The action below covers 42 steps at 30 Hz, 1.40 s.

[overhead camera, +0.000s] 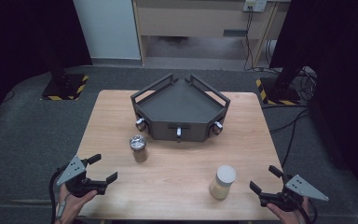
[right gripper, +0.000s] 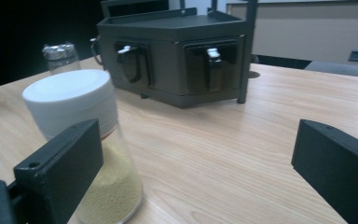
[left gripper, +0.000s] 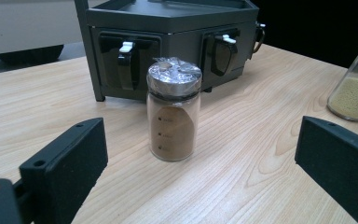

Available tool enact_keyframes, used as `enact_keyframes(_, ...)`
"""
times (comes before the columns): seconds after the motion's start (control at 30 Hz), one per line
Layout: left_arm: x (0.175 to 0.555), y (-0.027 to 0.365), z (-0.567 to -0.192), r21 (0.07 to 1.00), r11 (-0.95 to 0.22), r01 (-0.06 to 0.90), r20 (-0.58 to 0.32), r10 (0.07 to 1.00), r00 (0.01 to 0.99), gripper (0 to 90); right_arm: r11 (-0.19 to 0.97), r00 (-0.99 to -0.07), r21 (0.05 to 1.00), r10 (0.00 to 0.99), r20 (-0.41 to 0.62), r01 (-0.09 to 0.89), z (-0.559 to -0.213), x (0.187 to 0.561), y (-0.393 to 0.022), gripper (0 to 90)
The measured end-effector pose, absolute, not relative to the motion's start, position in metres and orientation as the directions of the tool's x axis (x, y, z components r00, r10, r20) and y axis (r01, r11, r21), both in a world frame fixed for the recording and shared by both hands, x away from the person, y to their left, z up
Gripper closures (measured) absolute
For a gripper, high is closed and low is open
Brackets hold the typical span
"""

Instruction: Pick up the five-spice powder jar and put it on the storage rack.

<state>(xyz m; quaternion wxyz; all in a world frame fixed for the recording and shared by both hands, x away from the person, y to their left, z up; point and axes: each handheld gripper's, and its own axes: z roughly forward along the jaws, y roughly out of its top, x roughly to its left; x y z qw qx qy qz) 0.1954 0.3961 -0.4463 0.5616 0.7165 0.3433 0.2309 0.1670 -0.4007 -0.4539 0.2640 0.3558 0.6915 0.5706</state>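
— Starting at the jaws: the left gripper [overhead camera: 103, 169] has them wide apart with nothing between, aimed at the brown jar [left gripper: 173, 112], which stands upright on the table [overhead camera: 177, 158] just in front of the rack [overhead camera: 181, 108].

— And the right gripper [overhead camera: 264, 180]?

— Spread apart too, empty. The white-lidded jar [overhead camera: 223, 181] stands near it, toward the table's front edge; in the right gripper view it sits close behind the left-hand jaw, not between the two.

— Why hold back like that?

— My guess is each hand is lined up on the jar on its own side, jaws opened wide enough to take the glass body before closing in. The rack waits at the middle back, probably as the place for both.

— Anything unclear?

— The brown jar's cap looks wrapped in crinkled film, hard to read. The small printed marks on its glass are too small to make out. The pale jar's lower half is partly hidden by the jaw in the right gripper view, and the rack's clips are dim.
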Motion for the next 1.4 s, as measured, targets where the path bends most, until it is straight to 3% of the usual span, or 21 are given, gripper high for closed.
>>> enact_keyframes(0.33,0.195,0.404,-0.446,0.967,-0.096,0.237,-0.087,0.749,0.657,1.1,0.097,-0.613,0.979,0.789,0.034,0.179,-0.455,0.161,-0.403,2.8)
enact_keyframes(0.53,0.195,0.401,-0.432,0.969,-0.126,0.215,-0.049,0.750,0.660,1.1,0.099,-0.615,0.982,0.788,0.021,0.161,-0.456,0.162,-0.406,3.0)
enact_keyframes(1.4,0.235,0.418,-0.347,0.931,-0.280,0.234,0.032,0.702,0.711,0.6,0.108,-0.621,0.982,0.784,0.013,0.157,-0.456,0.166,-0.405,3.3)
